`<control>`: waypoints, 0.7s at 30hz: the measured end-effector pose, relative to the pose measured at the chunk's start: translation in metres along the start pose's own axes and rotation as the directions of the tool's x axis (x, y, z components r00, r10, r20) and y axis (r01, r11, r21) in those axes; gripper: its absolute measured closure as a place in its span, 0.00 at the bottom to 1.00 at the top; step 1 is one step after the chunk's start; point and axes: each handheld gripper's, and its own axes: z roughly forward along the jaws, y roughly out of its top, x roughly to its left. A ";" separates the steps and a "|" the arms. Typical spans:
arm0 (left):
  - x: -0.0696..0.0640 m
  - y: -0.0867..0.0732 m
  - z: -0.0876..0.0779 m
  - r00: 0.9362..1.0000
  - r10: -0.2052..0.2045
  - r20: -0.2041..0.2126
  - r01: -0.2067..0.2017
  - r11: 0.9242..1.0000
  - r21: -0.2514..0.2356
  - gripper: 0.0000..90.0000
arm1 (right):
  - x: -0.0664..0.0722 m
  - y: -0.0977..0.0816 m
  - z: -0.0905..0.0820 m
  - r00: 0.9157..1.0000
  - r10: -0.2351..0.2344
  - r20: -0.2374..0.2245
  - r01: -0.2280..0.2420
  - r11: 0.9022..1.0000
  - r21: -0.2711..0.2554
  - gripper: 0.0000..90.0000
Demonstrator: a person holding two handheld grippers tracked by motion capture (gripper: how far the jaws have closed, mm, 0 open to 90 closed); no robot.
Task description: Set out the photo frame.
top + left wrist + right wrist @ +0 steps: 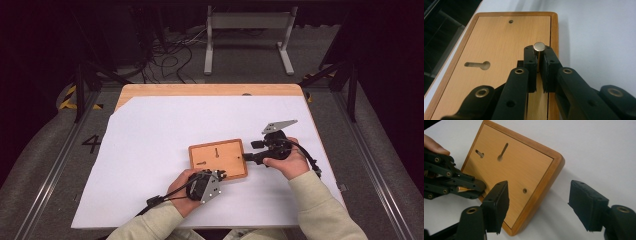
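A wooden board with two keyhole slots and a small round hole lies flat on the white sheet. My left gripper is shut on a short metal pin, held upright over the board's surface close to one long edge. In the high view the left gripper sits at the board's near right corner. My right gripper is open, one jaw above the board and the other over the sheet, the board's rounded edge between them. The right gripper is at the board's right side.
A white sheet covers most of the wooden table. Beyond the table's far edge are a grey metal stand and loose cables on the floor. The person's sleeves enter from the bottom edge.
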 end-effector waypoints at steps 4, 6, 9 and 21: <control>0.000 0.000 0.000 1.000 0.005 -0.003 -0.005 1.000 -0.001 0.93 | -0.003 0.006 0.013 0.999 0.019 -0.032 -0.019 0.999 0.031 0.30; 0.000 0.000 0.000 1.000 0.002 -0.003 -0.002 1.000 -0.001 0.93 | -0.005 0.009 0.019 0.999 0.026 -0.047 -0.024 0.999 0.042 0.28; 0.000 0.000 0.000 1.000 -0.001 -0.005 0.001 1.000 -0.002 0.93 | -0.008 0.011 0.028 0.997 0.052 -0.064 -0.049 0.998 0.046 0.27; 0.001 -0.001 0.001 1.000 -0.017 -0.003 0.017 1.000 -0.010 0.93 | -0.015 0.017 0.059 0.989 0.102 -0.106 -0.093 0.992 0.089 0.24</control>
